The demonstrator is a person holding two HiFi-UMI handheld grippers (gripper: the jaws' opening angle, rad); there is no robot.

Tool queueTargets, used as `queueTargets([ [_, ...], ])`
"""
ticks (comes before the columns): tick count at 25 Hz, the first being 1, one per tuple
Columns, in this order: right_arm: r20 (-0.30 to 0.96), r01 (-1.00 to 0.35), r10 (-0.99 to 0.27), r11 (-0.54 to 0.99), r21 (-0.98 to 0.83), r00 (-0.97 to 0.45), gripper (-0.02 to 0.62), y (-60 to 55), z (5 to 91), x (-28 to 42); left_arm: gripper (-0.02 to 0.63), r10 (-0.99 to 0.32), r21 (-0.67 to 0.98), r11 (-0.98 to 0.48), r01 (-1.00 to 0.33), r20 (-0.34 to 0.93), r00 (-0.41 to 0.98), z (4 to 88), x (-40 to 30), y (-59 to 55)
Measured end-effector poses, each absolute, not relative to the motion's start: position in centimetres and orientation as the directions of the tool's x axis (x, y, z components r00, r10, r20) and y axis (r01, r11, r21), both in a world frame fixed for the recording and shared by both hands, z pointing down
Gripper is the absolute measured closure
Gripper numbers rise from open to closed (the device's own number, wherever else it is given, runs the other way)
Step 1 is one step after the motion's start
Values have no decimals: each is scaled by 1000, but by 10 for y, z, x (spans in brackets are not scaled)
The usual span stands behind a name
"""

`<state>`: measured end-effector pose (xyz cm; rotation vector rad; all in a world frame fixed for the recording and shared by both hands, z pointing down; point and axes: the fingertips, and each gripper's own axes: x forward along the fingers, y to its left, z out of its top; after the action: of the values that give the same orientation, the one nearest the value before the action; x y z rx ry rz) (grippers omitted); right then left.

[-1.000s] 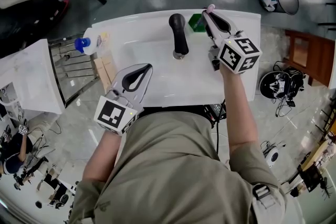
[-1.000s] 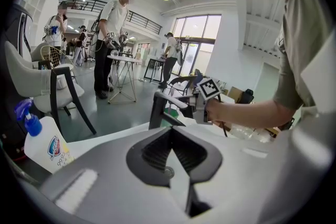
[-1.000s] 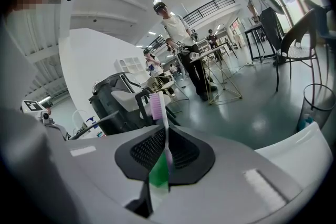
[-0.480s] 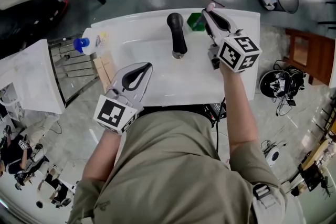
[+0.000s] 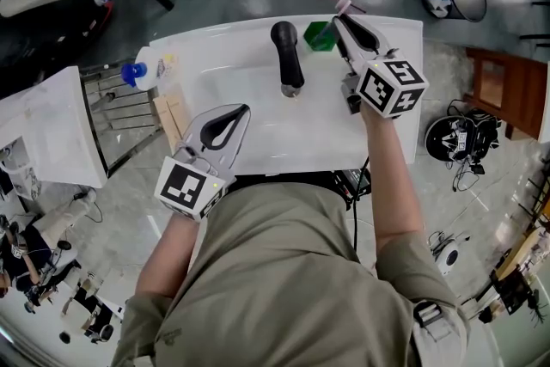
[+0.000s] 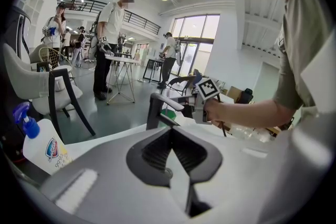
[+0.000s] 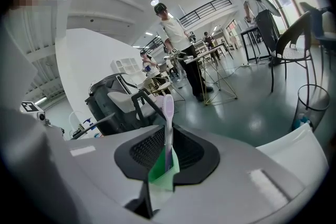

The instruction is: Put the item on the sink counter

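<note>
Item: a lilac toothbrush, pinched in the right gripper, up past the faucet on its right, over the back edge of the sink counter. It is not yet on the counter.

Right fingers: pressed together on the brush shaft, which stands up out of the closed jaws.

Left fingers: pressed together with nothing between them.

Risk, drop: the tips hang at the very back rim behind the faucet. Letting go there could, I judge, send the brush off the far edge to the floor.

Risk, cup: a green cup stands just right of the faucet, close beside the jaws. A sideways swing while lowering could knock it over.

Risk, roll: the round handle, laid near the basin's slope, may roll into the bowl in front of the faucet.

Risk, pivot: the grip is narrow, so the brush may twist in it if tilted quickly.

Right arm: stretched forward to the right of the faucet, marker cube uppermost, jaws pointing away and slightly towards the faucet.

Left arm: the left gripper is held back at the near-left of the faucet, over the counter's front edge, and looks idle.
</note>
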<state>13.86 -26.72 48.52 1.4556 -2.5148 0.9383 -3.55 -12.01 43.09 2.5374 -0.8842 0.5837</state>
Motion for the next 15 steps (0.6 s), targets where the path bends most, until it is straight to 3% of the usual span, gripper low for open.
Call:
queueTargets([
  [15, 337, -819, -780, 362, -445, -528, 554, -252, 461, 149, 600, -492, 207, -738, -642, 485, 723, 420, -26, -111],
])
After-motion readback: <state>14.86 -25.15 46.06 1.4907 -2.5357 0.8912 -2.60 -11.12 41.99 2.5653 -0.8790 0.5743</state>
